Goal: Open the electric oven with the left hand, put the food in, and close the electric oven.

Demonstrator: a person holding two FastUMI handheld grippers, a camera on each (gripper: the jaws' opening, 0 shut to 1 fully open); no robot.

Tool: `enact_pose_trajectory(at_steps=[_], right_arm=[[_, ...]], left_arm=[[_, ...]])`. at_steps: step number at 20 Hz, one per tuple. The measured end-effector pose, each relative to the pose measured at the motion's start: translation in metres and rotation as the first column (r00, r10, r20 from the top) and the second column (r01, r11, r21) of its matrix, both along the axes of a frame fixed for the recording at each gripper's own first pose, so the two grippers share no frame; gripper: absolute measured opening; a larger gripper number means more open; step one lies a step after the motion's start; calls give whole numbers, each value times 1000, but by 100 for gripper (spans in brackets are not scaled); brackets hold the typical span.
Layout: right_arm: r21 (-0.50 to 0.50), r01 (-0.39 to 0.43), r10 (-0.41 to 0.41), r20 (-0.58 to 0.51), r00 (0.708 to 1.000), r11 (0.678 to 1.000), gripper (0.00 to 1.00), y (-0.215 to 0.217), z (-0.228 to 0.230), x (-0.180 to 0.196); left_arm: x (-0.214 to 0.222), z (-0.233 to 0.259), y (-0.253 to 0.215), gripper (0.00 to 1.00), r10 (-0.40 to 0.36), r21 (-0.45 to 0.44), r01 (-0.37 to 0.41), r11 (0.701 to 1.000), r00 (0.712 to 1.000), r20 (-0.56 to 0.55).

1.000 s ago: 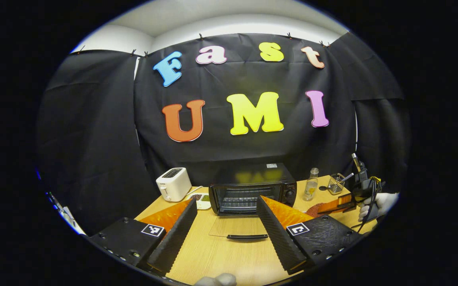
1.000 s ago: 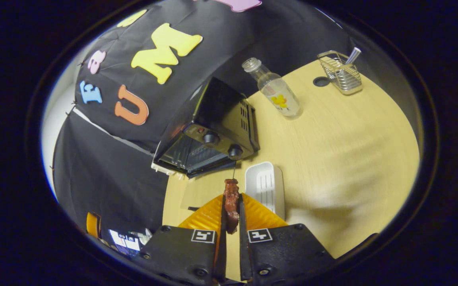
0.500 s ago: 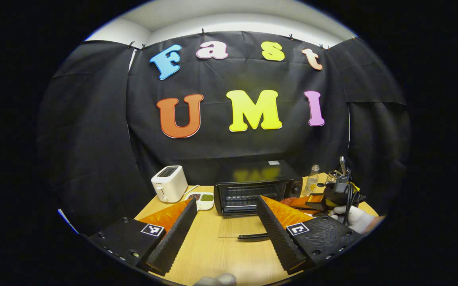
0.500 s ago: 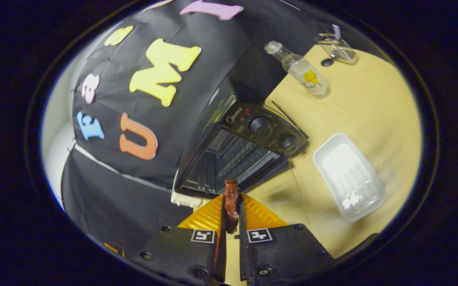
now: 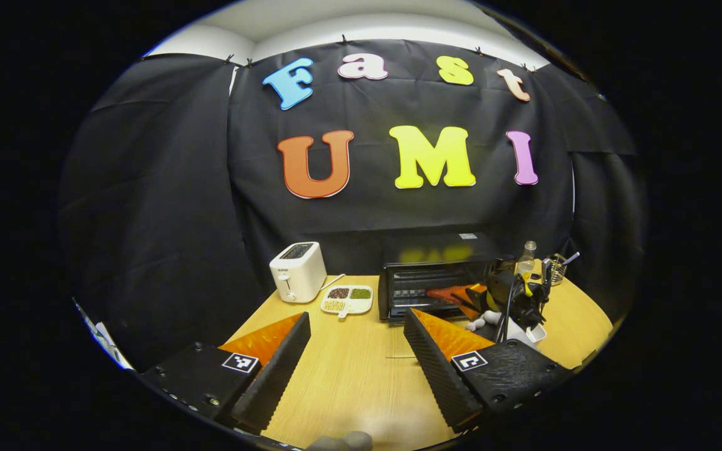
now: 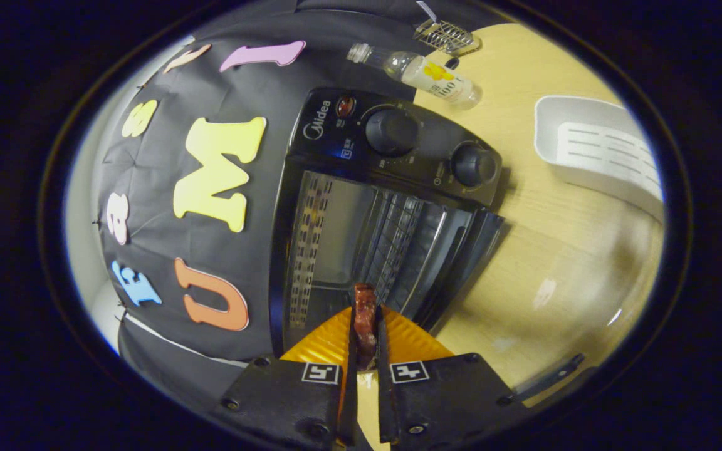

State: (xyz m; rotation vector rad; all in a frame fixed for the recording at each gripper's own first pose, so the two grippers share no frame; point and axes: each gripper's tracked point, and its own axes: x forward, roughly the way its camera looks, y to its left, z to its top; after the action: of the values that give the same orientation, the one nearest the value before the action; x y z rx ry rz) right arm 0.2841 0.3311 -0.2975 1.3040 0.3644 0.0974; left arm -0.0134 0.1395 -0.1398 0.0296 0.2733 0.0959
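Since a second ago our right hand-held gripper (image 6: 364, 360), pinching the food (image 6: 365, 322), has swung up to the open electric oven (image 6: 373, 207) mouth; insertion is next. Left hand-held gripper (image 5: 355, 363) hangs spread above the near tabletop (image 5: 348, 376), having backed off.

I read one brand: "Midea", in pale letters at the top left of the oven (image 6: 392, 188) control panel, beside the two knobs. Small print under the knobs is too fine for me to make out. The bottle (image 6: 430, 72) carries a printed label. A square black-and-white coded marker sits on each half of the right gripper (image 6: 365, 300) and of the left gripper (image 5: 358, 322). The toaster (image 5: 298, 271) has a tiny mark on its front, and the oven top a pale sticker; both are too small to read.
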Motion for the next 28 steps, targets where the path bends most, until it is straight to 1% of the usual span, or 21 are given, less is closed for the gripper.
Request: enact_pose_trajectory(at_steps=[2, 8, 10, 11, 14, 16, 17, 18, 19, 20, 22, 23, 24, 26, 27, 28], right_arm=[[8, 49, -49, 20, 999, 999, 17, 3, 0, 15], [-21, 109, -109, 19, 994, 994, 16, 11, -13, 53], [-39, 123, -122, 16, 992, 992, 17, 9, -17, 61], [-32, 126, -126, 17, 992, 991, 18, 8, -19, 63], [-28, 116, -116, 0, 993, 993, 19, 13, -19, 61], [-65, 109, -109, 0, 994, 992, 31, 9, -25, 60], [-95, 113, -112, 15, 994, 989, 39, 4, -25, 62], [-128, 110, -108, 22, 994, 986, 43, 0, -28, 60], [-174, 103, -98, 36, 995, 979, 52, -4, -29, 58], [-233, 98, -86, 62, 994, 968, 54, -7, -29, 58], [-353, 85, -56, 90, 994, 932, 56, -10, -30, 60], [-389, 69, -37, 90, 995, 919, 51, -10, -33, 58], [-415, 61, -25, 90, 996, 908, 64, -10, -33, 56], [-464, 48, -6, 93, 996, 884, 78, -12, -40, 56], [-473, 34, 5, 80, 997, 880, 89, -12, -44, 55], [-485, 18, 13, 60, 998, 874, 93, -14, -46, 50]], left_arm=[[0, -5, 6, 96, 7, 0, -7, 1000, 1000, -5], [15, -14, 8, 96, -5, -25, 5, 1000, 1000, -9], [19, -16, 10, 96, -4, -36, 4, 999, 1000, -11], [20, -17, 10, 96, -3, -45, 2, 999, 1000, -14], [20, -18, 10, 96, -7, -63, 6, 998, 1000, -20], [21, -18, 10, 96, -3, -63, 2, 998, 1000, -22], [21, -19, 10, 96, -5, -70, 3, 998, 1000, -24], [21, -19, 9, 96, -7, -76, 5, 997, 1000, -27], [20, -19, 8, 96, -11, -79, 9, 997, 1000, -27], [21, -18, 6, 96, -14, -80, 11, 997, 1000, -28], [22, -16, 6, 96, -17, -78, 15, 997, 1000, -24], [21, -16, 5, 96, -18, -78, 17, 997, 1000, -20], [23, -16, 5, 96, -19, -78, 18, 997, 1000, -17], [24, -17, 3, 96, -20, -81, 18, 997, 1000, -20], [23, -16, 1, 96, -23, -82, 22, 996, 1000, -15], [23, -15, 1, 96, -24, -79, 23, 997, 1000, -14]])
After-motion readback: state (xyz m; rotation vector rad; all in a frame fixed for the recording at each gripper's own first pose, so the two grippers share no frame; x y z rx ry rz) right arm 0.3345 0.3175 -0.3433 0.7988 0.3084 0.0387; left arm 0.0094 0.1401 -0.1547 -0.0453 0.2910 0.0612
